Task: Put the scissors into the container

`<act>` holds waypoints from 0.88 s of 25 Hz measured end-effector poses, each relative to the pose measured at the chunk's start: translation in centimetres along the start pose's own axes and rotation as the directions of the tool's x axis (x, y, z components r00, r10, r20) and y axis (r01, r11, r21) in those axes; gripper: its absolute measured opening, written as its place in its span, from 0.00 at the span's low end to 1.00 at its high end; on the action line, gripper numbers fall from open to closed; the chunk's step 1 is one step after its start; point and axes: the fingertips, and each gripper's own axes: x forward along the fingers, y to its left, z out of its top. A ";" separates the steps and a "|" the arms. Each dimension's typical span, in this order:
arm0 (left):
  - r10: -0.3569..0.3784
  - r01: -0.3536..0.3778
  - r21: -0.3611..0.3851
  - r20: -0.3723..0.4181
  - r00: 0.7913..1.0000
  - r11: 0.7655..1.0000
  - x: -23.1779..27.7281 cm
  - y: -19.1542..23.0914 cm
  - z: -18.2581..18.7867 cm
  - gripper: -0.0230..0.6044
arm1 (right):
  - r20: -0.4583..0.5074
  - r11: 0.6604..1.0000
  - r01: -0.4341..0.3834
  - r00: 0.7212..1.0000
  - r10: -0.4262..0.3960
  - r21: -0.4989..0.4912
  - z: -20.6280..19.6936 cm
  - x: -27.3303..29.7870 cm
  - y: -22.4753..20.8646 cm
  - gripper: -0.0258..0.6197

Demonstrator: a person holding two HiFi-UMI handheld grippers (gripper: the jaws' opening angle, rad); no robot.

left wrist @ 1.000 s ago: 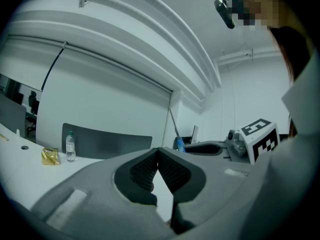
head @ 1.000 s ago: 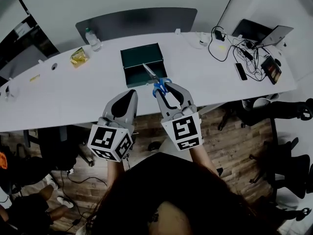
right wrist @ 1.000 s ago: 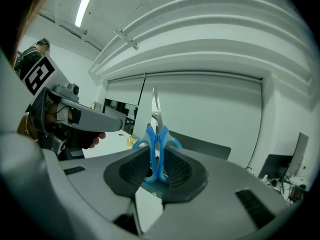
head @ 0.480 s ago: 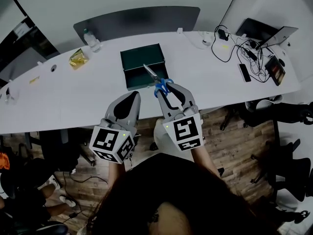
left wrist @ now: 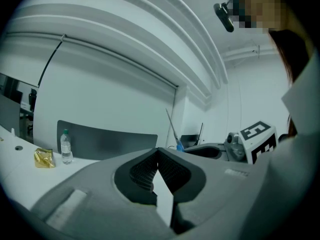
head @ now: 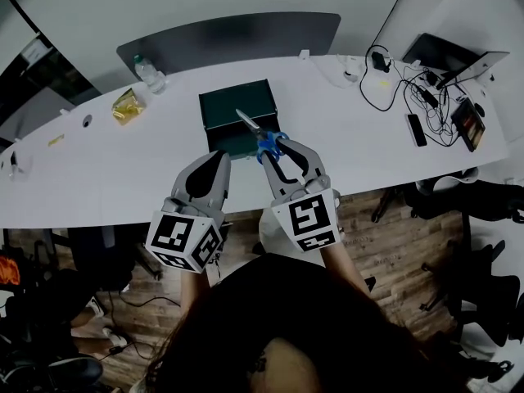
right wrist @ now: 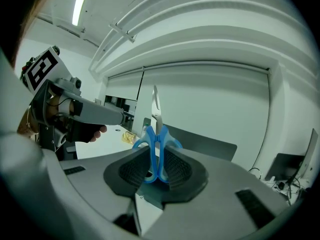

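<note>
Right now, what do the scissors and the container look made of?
Scissors: smooth blue handles, likely plastic; pale shiny blades, likely steel. Container: dark green, matte, flat-sided box; card or plastic, cannot tell which.

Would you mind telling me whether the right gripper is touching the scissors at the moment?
Touching. The right gripper view shows the right gripper's ribbed pads pressed against both sides of the scissors' blue handles.

Left claw [head: 215, 159] closed, right claw [head: 282, 149] clamped
</note>
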 end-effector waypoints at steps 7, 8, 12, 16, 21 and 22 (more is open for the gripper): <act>0.018 -0.018 0.002 -0.005 1.000 1.000 3.0 1.6 0.2 0.05 | -0.023 0.999 -0.040 0.999 0.039 -0.035 -0.7 2.8 -1.6 0.18; 0.021 -0.021 0.002 -0.005 1.000 1.000 3.4 1.8 0.3 0.05 | -0.025 0.998 -0.049 0.999 0.048 -0.040 -0.8 3.2 -1.7 0.18; 0.032 -0.032 -0.002 -0.005 0.999 0.999 4.7 2.8 0.6 0.05 | -0.039 0.995 -0.079 0.996 0.077 -0.064 -1.0 4.8 -2.1 0.18; 0.053 -0.053 -0.008 -0.007 0.999 0.999 5.8 4.0 0.6 0.06 | -0.059 0.990 -0.114 0.992 0.109 -0.086 -1.5 6.3 -2.5 0.18; 0.083 -0.083 -0.015 -0.015 0.996 0.996 6.6 5.0 0.4 0.05 | -0.091 0.976 -0.158 0.985 0.145 -0.153 -2.2 7.8 -3.2 0.18; 0.089 -0.090 -0.018 -0.017 0.996 0.996 6.8 5.3 0.3 0.05 | -0.097 0.972 -0.166 0.984 0.152 -0.167 -2.4 8.2 -3.3 0.18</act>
